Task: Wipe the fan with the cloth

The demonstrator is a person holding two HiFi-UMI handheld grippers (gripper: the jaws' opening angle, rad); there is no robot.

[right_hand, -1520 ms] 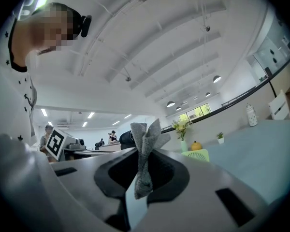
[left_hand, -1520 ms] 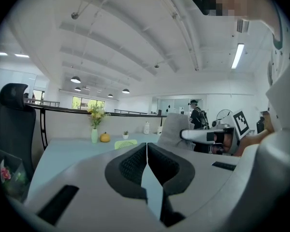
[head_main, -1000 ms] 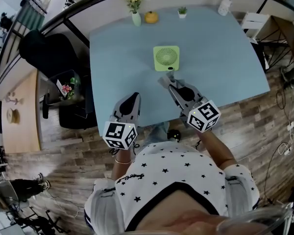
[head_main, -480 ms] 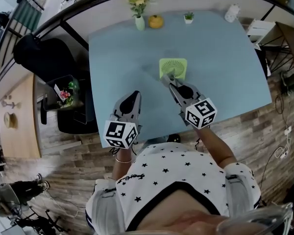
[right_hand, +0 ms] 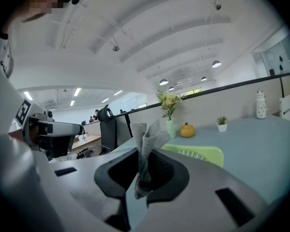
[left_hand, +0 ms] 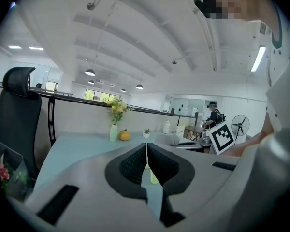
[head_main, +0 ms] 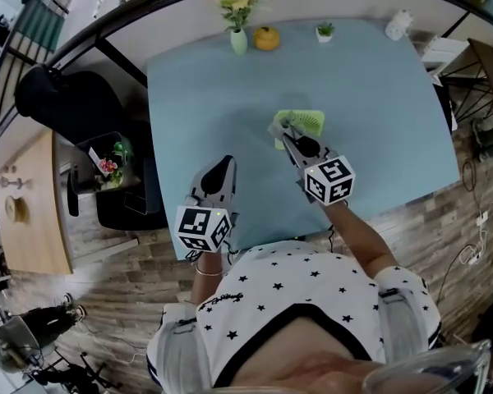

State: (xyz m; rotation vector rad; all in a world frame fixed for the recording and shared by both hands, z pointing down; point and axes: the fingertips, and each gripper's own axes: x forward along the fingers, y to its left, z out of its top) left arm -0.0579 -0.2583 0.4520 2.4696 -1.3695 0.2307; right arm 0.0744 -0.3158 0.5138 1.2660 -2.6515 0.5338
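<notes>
A small light-green fan (head_main: 306,122) lies flat on the blue table (head_main: 370,97), also seen as a green slab (right_hand: 198,154) just beyond my right jaws. My right gripper (head_main: 284,132) is shut on a grey cloth (right_hand: 146,144), whose folds stick up between the jaws; in the head view the cloth (head_main: 279,125) rests against the fan's near left edge. My left gripper (head_main: 224,167) hovers over the table's near left part, jaws shut with nothing between them (left_hand: 147,164).
At the table's far edge stand a vase of yellow flowers (head_main: 237,23), a small orange pumpkin (head_main: 268,38), a tiny potted plant (head_main: 325,31) and a white jar (head_main: 398,25). A black office chair (head_main: 66,97) stands left of the table.
My right gripper has carried the cloth forward from short of the fan to its near left edge. The left gripper has stayed in place.
</notes>
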